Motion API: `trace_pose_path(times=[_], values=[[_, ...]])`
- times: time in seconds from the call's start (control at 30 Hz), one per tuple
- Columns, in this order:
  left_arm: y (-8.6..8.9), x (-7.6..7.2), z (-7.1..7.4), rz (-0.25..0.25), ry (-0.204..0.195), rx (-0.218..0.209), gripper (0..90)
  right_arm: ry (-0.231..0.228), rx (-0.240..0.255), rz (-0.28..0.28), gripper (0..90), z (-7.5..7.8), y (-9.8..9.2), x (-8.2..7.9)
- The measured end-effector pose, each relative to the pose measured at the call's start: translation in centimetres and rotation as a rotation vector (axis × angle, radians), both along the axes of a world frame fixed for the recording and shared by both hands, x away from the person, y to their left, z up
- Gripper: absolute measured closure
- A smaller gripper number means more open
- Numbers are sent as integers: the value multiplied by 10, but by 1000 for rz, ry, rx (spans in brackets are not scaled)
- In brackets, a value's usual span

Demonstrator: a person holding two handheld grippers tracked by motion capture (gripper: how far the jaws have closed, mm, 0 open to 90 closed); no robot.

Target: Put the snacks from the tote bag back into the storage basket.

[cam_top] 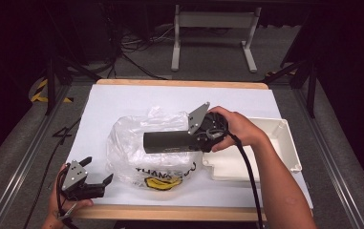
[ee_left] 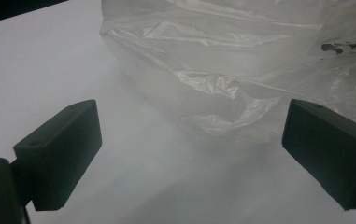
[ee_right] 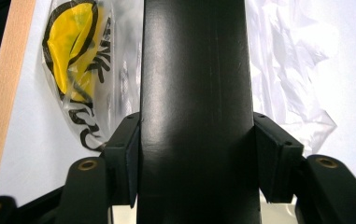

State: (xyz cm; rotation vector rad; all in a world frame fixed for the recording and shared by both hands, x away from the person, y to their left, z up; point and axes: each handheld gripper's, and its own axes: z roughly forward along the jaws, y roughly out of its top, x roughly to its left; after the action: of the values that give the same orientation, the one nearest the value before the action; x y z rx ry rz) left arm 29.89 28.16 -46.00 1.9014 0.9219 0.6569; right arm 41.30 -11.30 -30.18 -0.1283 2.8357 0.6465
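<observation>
At the near left, the left gripper waited with jaws apart beside the plastic bag. Farther right, the right gripper clenched a dark box over the bag, probably to insert next; the bag's mouth was hard to see.

Your right gripper clamps a dark box level above the clear plastic bag — your left gripper rests open-jawed at the table's near-left corner.
</observation>
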Motion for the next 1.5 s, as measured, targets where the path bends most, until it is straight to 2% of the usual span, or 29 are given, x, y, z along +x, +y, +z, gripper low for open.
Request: trace_pose_path(times=[0.33, 0.57, 0.73, 1.1, 1.3, 1.5], values=[[0, 1, 0, 1, 10, 2, 58, -18, 1, -12, 428, 10, -20, -4], [1, 1, 0, 0, 12, -10, 58, -13, 1, -22, 428, 11, -34, -5], [1, 1, 1, 3, 4, -23, 58, -16, -4, -31, 428, 11, -42, -6], [1, -2, 6, 5, -26, -32, 58, -23, 11, -75, 428, 16, -77, -10], [2, -3, 6, 11, -28, -40, 58, -23, 7, -84, 428, 17, -90, -12], [1, -2, 6, 2, -25, -29, 58, -24, 15, -104, 428, 18, -105, -14]])
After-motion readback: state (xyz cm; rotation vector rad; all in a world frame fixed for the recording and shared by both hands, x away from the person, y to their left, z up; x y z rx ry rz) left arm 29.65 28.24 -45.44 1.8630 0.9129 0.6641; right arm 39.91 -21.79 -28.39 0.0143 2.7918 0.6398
